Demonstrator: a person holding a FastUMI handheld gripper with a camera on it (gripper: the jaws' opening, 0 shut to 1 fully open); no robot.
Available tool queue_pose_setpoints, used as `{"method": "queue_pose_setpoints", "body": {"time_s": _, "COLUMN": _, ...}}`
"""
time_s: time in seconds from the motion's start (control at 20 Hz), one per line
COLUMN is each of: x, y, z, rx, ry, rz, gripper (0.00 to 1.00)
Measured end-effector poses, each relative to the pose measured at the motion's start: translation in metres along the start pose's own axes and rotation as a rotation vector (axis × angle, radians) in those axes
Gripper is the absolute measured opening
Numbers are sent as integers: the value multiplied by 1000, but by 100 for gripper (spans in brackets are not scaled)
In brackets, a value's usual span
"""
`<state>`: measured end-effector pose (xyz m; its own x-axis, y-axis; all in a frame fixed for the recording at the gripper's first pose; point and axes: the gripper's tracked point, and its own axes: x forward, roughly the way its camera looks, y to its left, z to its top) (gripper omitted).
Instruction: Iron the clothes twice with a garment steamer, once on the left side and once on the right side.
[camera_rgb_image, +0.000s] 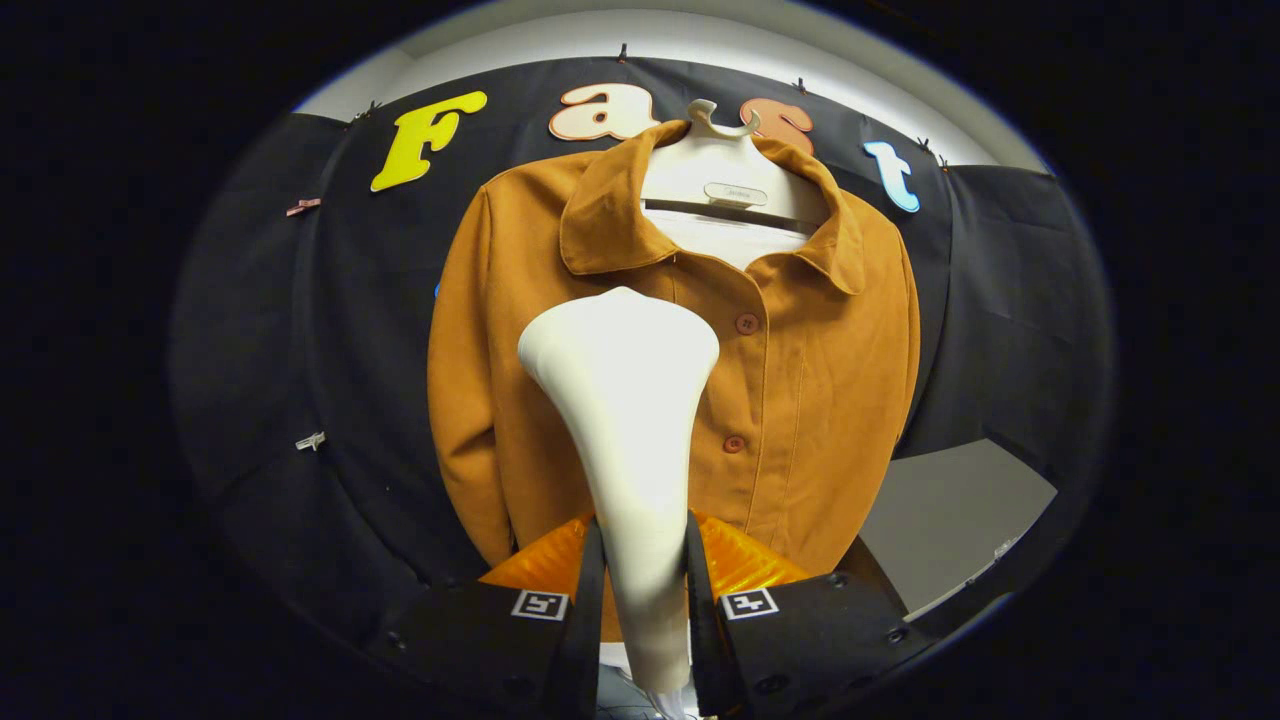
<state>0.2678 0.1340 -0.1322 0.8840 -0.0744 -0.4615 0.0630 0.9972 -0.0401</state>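
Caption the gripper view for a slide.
Gripper shut on white garment steamer, its head raised before the brown jacket hanging on a hanger.

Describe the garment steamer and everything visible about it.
The garment steamer is a smooth, off-white piece that looks like plastic: a narrow handle widening upward into a broad, rounded head. It stands upright, tilted slightly, its handle clamped between the two fingers of the gripper, which press on it from both sides. The head rises in front of the left half of the orange-brown jacket hanging on a pale hanger; whether it touches the fabric cannot be told.
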Motion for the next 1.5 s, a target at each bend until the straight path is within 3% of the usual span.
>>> {"method": "queue_pose_setpoints", "body": {"time_s": 0.35, "x": 16, "y": 1, "z": -24, "rx": -40, "ry": 65, "rz": -41, "gripper": 41}}
{"method": "queue_pose_setpoints", "body": {"time_s": 1.5, "x": 37, "y": 1, "z": -136, "rx": -53, "ry": 329, "rz": -29, "gripper": 41}}
